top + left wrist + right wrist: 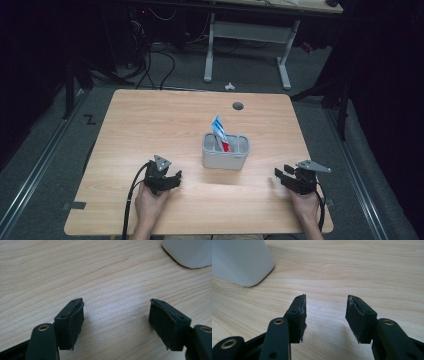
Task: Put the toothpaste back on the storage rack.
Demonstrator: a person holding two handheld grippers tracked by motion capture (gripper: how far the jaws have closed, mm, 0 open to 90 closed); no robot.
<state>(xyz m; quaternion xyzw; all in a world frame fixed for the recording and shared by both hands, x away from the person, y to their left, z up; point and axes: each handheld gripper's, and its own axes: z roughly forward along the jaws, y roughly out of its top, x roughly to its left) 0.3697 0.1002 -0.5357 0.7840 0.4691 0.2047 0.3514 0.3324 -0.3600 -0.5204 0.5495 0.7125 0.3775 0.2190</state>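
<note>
toothpaste tube (219,132) already stands in the grey holder (225,159); left gripper (169,181) and right gripper (281,176) rest near the tabletop's front edge, jaws apart, empty

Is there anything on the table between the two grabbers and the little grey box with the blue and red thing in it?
No. Bare wooden table lies between the left hand-held gripper and the grey plastic box, and likewise for the right hand-held gripper. Both have open jaws holding nothing. The blue, white and red packet stands inside the box.
</note>
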